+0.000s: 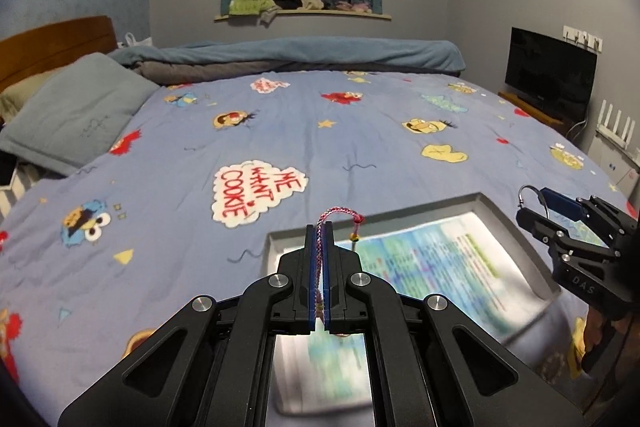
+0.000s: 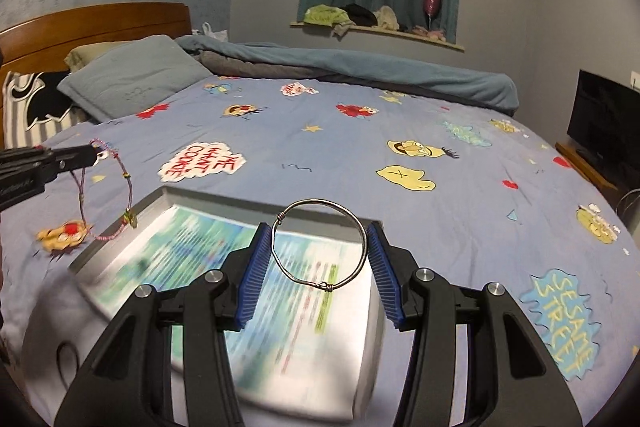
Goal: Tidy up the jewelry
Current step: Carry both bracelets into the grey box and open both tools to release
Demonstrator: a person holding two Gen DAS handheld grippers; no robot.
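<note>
Now your left tongs [image 1: 319, 227] clench a pink braided bracelet [image 1: 340, 217], while your right tongs [image 2: 320, 251] grip a wire bangle [image 2: 320, 245], both above the tray [image 2: 160, 205] on the bed [image 2: 320, 147].

Most of the bed [image 2: 320, 155] is left bare, so wide room is given across its middle and right side. The near edge is taken up by a tray [image 2: 132, 215]. The far edge is blocked by a rolled duvet [image 2: 360, 67], the head end by pillows [image 2: 132, 75].
</note>
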